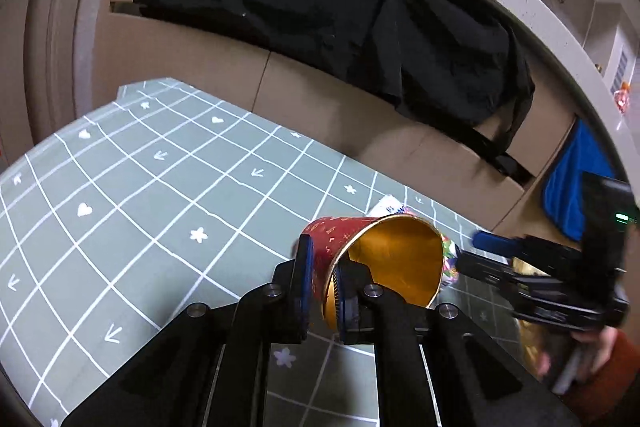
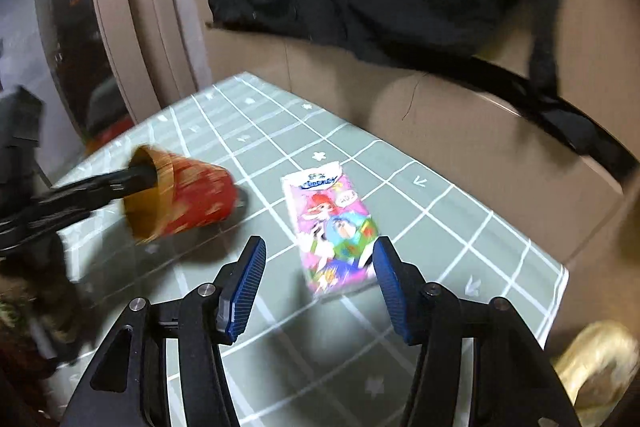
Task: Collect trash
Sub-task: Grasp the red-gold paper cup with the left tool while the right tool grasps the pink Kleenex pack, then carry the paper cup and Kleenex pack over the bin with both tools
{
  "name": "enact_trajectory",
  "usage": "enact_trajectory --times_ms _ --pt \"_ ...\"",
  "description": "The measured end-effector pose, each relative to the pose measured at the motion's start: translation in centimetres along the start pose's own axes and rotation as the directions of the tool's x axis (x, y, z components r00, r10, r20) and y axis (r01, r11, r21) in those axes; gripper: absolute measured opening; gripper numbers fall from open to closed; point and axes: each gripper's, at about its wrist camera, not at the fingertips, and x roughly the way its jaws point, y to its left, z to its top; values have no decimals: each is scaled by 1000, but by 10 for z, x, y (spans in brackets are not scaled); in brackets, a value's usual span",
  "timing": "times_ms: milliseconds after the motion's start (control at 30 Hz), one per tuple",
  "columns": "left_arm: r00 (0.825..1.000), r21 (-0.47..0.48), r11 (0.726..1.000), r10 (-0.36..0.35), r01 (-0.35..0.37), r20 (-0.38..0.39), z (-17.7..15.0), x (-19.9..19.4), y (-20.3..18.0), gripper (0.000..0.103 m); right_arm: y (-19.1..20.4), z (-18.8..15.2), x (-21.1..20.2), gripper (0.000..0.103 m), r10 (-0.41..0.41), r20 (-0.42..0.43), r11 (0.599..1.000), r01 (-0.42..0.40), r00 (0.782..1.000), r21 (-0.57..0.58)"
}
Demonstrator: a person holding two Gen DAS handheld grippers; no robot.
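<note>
My left gripper (image 1: 322,277) is shut on the rim of a red paper cup (image 1: 384,259) with a gold inside, one finger inside and one outside. It holds the cup on its side above the green grid tablecloth (image 1: 160,195). The cup (image 2: 184,199) also shows at the left of the right wrist view. My right gripper (image 2: 320,267) is open, its blue pads either side of the near end of a pink cartoon tissue pack (image 2: 334,227) lying flat on the cloth. In the left wrist view the pack (image 1: 450,259) is mostly hidden behind the cup.
A cardboard box wall (image 1: 320,99) with a black bag (image 1: 320,7) draped over it stands behind the table. The table's right edge (image 2: 560,291) is close. A blue item (image 1: 572,179) sits at far right. Something gold (image 2: 592,359) lies below the table's corner.
</note>
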Motion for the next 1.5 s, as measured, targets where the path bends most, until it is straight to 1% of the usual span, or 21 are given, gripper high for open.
enact_trajectory --times_ms 33,100,167,267,333,367,433,500,633,667,700,867,967,1067,1100,1233,1433,1500 --pt "1000 -7 1000 -7 7 0 1 0 1 10 0 3 7 53 -13 -13 1000 13 1000 -7" --pt "1000 -15 1000 -16 16 0 0 -1 3 10 -2 9 21 53 -13 -32 1000 12 999 -12" --pt "1000 -19 1000 -22 21 -6 0 -1 4 10 -4 14 30 55 -15 -35 1000 15 999 -12" --pt "999 -22 999 -32 32 -18 -1 0 5 10 -8 19 43 57 6 -51 1000 -6 999 -6" --pt "999 -22 999 -35 34 -23 -1 0 5 10 -9 21 56 57 28 -88 1000 -28 996 1" --pt "999 -22 999 -36 35 -25 -2 1 5 10 -8 20 62 59 30 -107 1000 -30 994 1" --pt "999 -23 999 -31 31 -33 -2 3 5 10 -4 16 70 61 4 -129 1000 -6 992 -19" --pt "999 -19 1000 -21 20 -40 -3 5 5 10 4 14 69 61 -38 -116 998 31 993 -62" --pt "999 -10 1000 -9 9 -53 -4 8 3 10 14 10 60 54 -108 -109 991 99 988 -86" --pt "998 -6 1000 -8 7 -55 -5 8 3 10 18 8 52 50 -122 -99 989 113 988 -94" --pt "998 -2 1000 -6 6 -56 -5 9 2 10 21 6 45 48 -118 -93 989 109 989 -96" --pt "998 30 1000 -2 4 -68 -8 12 -4 10 25 -6 0 47 -67 -65 996 64 996 -54" --pt "1000 93 996 7 -5 -13 -7 0 -19 3 20 -14 -26 47 -56 -36 998 56 998 -17" --pt "1000 148 989 12 -14 19 -6 -11 -38 3 16 -19 -47 47 -74 -8 997 74 997 2" --pt "1000 162 987 7 -11 27 -6 -15 -47 3 13 -22 -59 47 -93 3 996 93 996 6" --pt "998 208 978 -13 0 64 -4 -29 -78 3 5 -30 -91 47 -109 51 994 108 993 34" --pt "988 294 955 -73 30 137 1 -58 -138 3 -12 -39 -155 47 -168 167 984 157 972 80" --pt "982 312 949 -96 42 160 4 -68 -157 3 -20 -44 -182 47 -196 209 978 176 958 108"
